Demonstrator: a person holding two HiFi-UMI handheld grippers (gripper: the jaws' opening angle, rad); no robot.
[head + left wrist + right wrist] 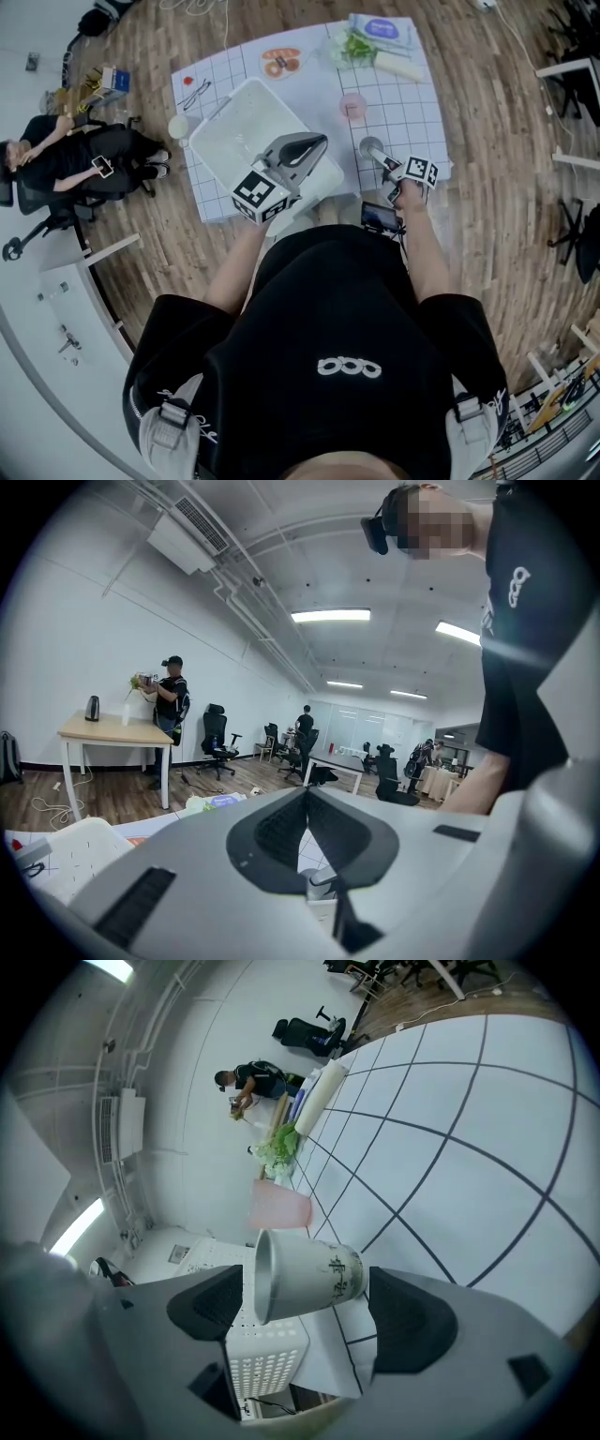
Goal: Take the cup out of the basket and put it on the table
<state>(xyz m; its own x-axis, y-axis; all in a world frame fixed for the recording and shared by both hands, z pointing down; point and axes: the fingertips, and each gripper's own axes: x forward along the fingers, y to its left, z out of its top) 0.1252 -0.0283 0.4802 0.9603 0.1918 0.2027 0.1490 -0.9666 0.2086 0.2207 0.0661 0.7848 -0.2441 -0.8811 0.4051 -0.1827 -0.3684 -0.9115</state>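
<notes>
1. The white cup (305,1274) is already out of the basket (230,141). It's parked upright on the gridded mat (412,103) of the table, just beside the basket's right side.
2. The right gripper (309,1312) is held with its jaws spread wide and the white cup framed between them. No pad is pressed on the cup and a bit of gap can be seen on both sides, so it's let go, not grasped.
3. The left gripper (307,797) is clamped all the way, jaw against jaw, with nothing caught in there. In the head view it's held over the near edge of the basket.
4. A pink tumbler (352,106) can be spotted farther back on the mat, apart from the white cup.
5. At the far end of the mat a plate (281,62) with some food, a bunch of greens (356,47) and a blue packet (382,30) are laid out.
6. Off to the left, on the wooden floor, a seated person (75,159) in black is seen in an office chair, well apart from the table.
</notes>
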